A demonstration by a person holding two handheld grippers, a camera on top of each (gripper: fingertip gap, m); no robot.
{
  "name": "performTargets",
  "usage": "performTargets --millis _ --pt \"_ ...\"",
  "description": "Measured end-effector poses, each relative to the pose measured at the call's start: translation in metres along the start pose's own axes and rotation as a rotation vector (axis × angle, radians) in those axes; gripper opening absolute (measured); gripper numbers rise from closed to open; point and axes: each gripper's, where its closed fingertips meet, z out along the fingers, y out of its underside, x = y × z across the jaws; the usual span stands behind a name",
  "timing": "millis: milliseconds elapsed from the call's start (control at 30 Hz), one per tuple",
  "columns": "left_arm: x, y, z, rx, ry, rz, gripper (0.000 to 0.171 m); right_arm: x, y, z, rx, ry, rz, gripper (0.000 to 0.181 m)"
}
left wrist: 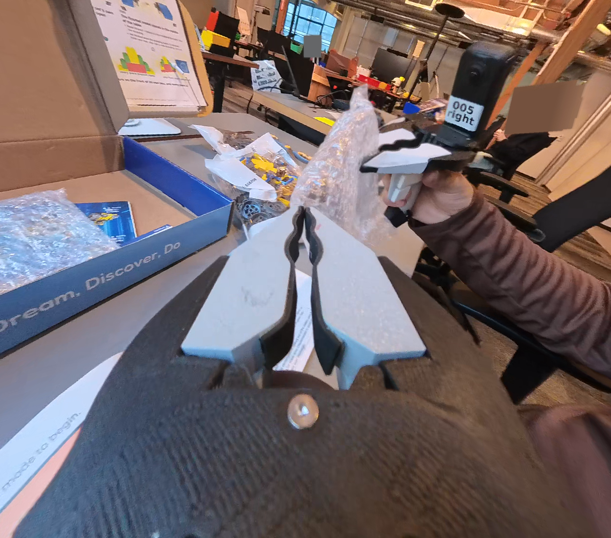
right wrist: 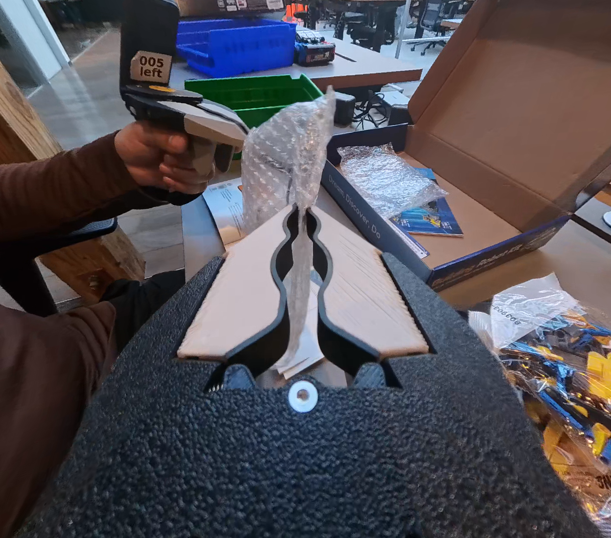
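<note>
While both closed on it at frame centre, the left hand-held gripper (left wrist: 302,212) and right hand-held gripper (right wrist: 300,208) pinched the bubble-wrap pouch (right wrist: 284,152), seemingly light, soft, crushable; edges looked the best hold.

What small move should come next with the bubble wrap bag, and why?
Probably pull the two claws gently apart. The left claw and right claw are both shut on opposite edges of the bubble wrap bag, held in the air above the table, and it looks still closed.
</note>
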Motion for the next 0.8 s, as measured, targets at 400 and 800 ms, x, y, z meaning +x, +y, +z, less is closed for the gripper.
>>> performTargets --millis 400,800 --pt "-0.011 0.034 0.008 -0.13 0.065 -0.123 0.037 0.002 -0.006 -0.004 0.075 -0.03 0.036 0.002" --pt "0.018 0.018 0.006 -0.048 0.182 -0.069 0.01 0.001 -0.003 0.0 0.093 -0.053 0.078 0.002"
